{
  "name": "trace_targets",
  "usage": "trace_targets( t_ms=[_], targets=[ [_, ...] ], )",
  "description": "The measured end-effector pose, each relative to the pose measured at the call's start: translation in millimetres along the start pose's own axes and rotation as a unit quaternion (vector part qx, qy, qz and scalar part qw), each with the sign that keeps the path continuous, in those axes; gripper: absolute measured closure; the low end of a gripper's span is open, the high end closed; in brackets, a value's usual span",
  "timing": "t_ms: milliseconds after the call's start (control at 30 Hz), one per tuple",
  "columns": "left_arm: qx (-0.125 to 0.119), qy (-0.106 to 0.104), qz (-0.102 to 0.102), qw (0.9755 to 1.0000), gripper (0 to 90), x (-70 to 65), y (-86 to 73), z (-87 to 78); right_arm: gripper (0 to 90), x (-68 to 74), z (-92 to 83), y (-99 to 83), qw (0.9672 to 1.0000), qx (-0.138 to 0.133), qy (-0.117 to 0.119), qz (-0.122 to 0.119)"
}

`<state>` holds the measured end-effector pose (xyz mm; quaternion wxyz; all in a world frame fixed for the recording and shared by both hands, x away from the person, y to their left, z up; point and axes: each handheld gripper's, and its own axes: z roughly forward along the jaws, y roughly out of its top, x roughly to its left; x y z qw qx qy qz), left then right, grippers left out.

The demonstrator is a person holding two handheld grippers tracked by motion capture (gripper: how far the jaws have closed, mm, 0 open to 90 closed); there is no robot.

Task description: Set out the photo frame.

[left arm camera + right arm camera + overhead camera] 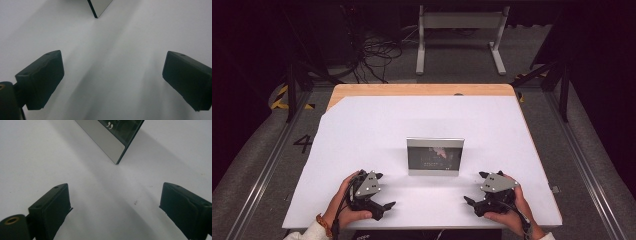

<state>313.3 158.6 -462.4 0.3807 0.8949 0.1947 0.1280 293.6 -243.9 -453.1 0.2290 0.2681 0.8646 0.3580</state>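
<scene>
So there's a table with a big white sheet covering nearly all of it, just a strip of wood showing along the far edge. Standing near the middle of the sheet, a bit toward the person's side, is a small frame: silver border, dark picture inside with some pale marks I can't read. It stands roughly upright, face toward the person.

The left gripper sits on the sheet at the near left, held in the left hand, which has an orange band at the wrist. The right gripper mirrors it at the near right, in the right hand. Each has a grey three-cornered plate on top. The frame is between the two, a little farther out, and neither one touches it.

In the left gripper view, both black jaws are spread wide with nothing but white sheet between them, so it's fully open and holding nothing. A corner of the frame pokes in at the top, well clear of the jaws.

Same story in the right gripper view: jaws wide apart, empty, bare sheet in the gap. The frame is nearer here, its silver edge and lower corner slanting across the top, still apart from the jaws.

Behind the table there's a grey floor with a tangle of cables and a white stand.
</scene>
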Motion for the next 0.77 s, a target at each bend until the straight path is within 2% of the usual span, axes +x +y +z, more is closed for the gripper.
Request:
trace_targets(
  t_ms=[167, 767],
  targets=[
    [0.0, 0.001, -0.001, 1.0, 4.4, 0.1, 0.5, 0.8, 9.4, -1.7, -1.4, 0.0, 1.0, -0.006, -0.001, 0.007],
    [-0.002, 0.002, -0.005, 1.0, 4.6, 2.1, 0.8, 1.7, 9.5, -3.0, -1.2, -0.5, 0.9999, -0.006, 0.0, 0.011]
  ],
)
